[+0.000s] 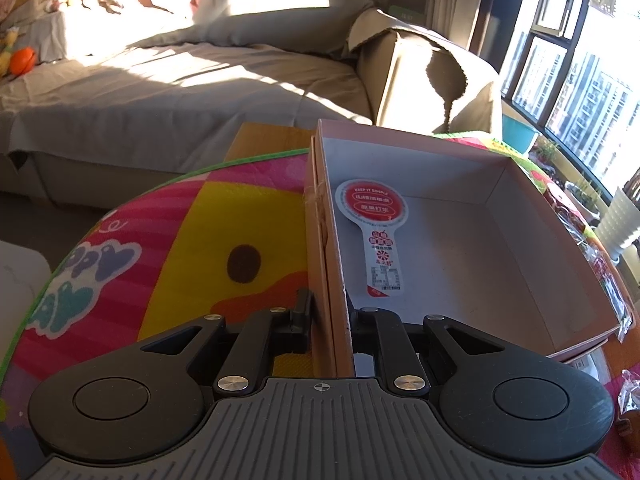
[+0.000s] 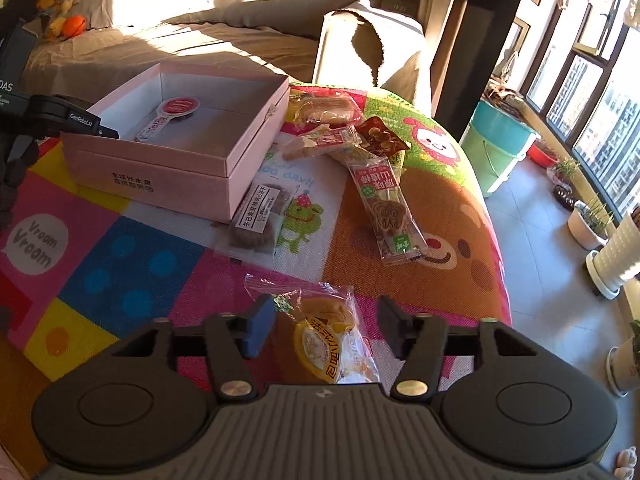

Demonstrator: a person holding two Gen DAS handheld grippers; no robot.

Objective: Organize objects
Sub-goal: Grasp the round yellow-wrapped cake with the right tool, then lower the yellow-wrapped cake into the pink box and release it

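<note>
Snack packets lie scattered on the bright cartoon mat (image 2: 120, 272) over the table, and the pink box (image 2: 192, 176) sits open at the far left with one red-and-white lollipop-shaped packet (image 1: 370, 216) inside. Left claw (image 1: 330, 316) is clamped tight on the box's near wall, one finger inside, one outside. Right claw (image 2: 326, 328) hangs wide apart over a yellow bread packet (image 2: 332, 344), pads clear of it; a biscuit pack (image 2: 260, 216) leans against the box

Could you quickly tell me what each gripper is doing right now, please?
Left gripper: shut on the side wall of the pink box.
Right gripper: open, astride the bread packet, pads not pressing it.
</note>
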